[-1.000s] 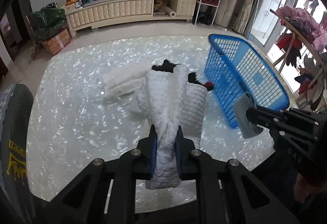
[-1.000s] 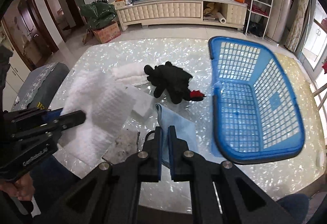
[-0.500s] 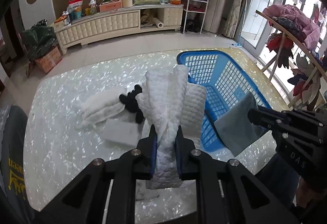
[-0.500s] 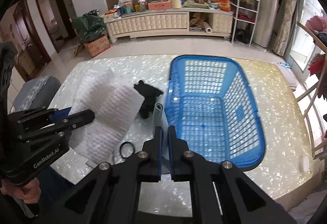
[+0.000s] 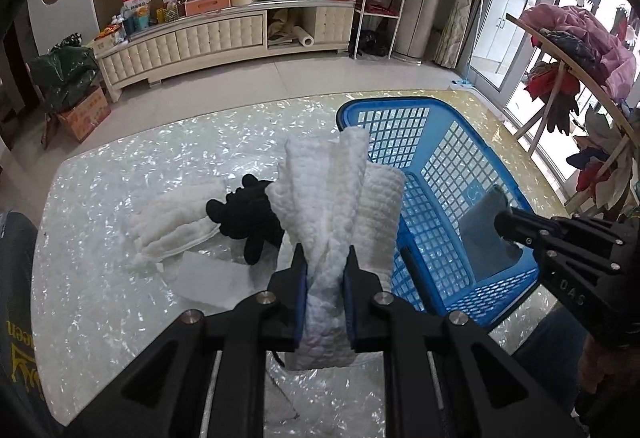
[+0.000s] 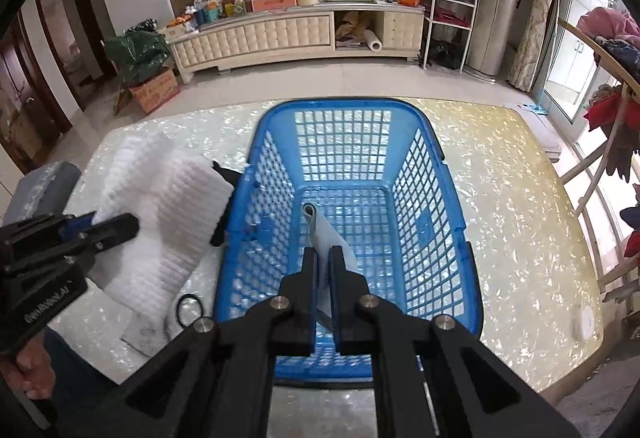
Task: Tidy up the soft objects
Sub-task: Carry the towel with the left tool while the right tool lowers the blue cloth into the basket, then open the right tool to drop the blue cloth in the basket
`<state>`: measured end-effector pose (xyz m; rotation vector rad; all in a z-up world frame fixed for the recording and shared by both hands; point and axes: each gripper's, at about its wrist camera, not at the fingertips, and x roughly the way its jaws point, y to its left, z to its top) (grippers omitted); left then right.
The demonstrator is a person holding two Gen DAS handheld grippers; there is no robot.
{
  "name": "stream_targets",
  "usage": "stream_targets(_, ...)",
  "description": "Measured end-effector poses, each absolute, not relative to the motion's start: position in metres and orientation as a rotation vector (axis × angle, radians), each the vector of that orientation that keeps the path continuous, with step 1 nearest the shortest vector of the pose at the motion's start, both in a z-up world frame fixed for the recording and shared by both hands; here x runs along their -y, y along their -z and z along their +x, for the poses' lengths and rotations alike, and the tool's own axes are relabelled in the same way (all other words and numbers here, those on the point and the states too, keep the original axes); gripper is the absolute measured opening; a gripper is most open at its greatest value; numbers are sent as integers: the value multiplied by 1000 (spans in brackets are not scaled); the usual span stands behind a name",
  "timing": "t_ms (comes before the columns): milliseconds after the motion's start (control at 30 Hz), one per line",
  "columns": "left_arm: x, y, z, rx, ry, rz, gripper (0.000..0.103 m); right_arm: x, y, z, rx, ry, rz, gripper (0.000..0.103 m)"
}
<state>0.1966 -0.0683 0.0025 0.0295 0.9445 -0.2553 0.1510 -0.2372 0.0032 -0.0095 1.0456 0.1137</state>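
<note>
My left gripper (image 5: 325, 265) is shut on a white quilted cloth (image 5: 340, 194) that hangs lifted over the table, just left of the blue basket (image 5: 436, 174). In the right wrist view the same cloth (image 6: 160, 214) hangs from that gripper (image 6: 120, 228) beside the basket's left wall. My right gripper (image 6: 323, 258) is shut on a thin pale blue-grey cloth (image 6: 326, 232), held above the inside of the blue basket (image 6: 436, 206). In the left wrist view that cloth (image 5: 480, 222) hangs over the basket's near end from the right gripper (image 5: 502, 224). A black plush toy (image 5: 244, 218) and a white folded towel (image 5: 176, 220) lie on the table.
The pearly table (image 5: 100, 222) also bears a white flat sheet (image 5: 212, 276) and a black hair tie (image 6: 189, 312). A dark chair back (image 5: 16, 278) stands at the left edge. A clothes rack (image 5: 580, 50) is at the right, a long cabinet (image 6: 256, 34) across the floor.
Both grippers have carried their cloths to the right. The blue-grey cloth has gone from beside the basket to over its inside. The white cloth now hangs at the basket's left wall.
</note>
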Motion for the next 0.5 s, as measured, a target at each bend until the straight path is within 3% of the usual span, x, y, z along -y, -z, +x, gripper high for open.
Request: stream_targets(500,69,20,221,-990,289,4,14,244,40,181,-1169,-117,1,5)
